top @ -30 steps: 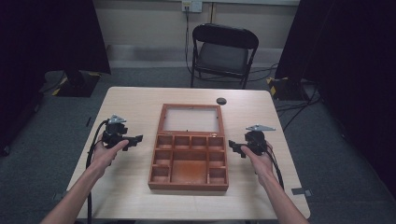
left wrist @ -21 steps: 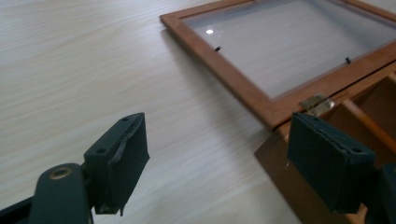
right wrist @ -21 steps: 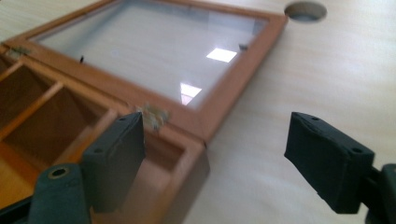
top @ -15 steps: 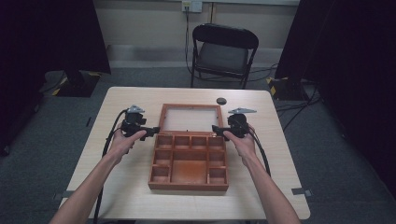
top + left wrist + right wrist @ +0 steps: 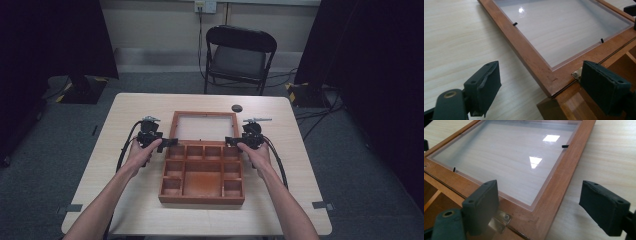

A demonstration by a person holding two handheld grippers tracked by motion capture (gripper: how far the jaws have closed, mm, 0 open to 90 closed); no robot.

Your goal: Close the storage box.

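Grippers at the hinge corners of the open wooden box

Wooden box (image 5: pixel 202 172) lies open in the middle of the high view, on the light table (image 5: pixel 300 165). Its glass lid (image 5: pixel 204 126) lies flat on the table, just above the compartment tray in the frame, and is joined to it along the hinge edge.

Left gripper (image 5: pixel 168 143) is at the left end of this hinge line, and right gripper (image 5: pixel 231 141) is at the right end. Each one is held by a hand that enters from the bottom of the frame.

In the left gripper view, the jaws stand wide apart. The near corner of the lid frame (image 5: pixel 544 72) is between them, and a small metal hinge (image 5: pixel 576 73) is just beside the right jaw. Whether a pad touches the wood, I cannot tell.

In the right gripper view, the jaws are also wide apart, on both sides of the lid's corner (image 5: pixel 541 212), with a metal hinge (image 5: pixel 499 218) near the left jaw. The glass pane (image 5: pixel 511 157) reflects ceiling lights.

A small dark round object (image 5: pixel 236 108) lies on the table above the lid, and a black folding chair (image 5: pixel 240 55) stands behind the table.
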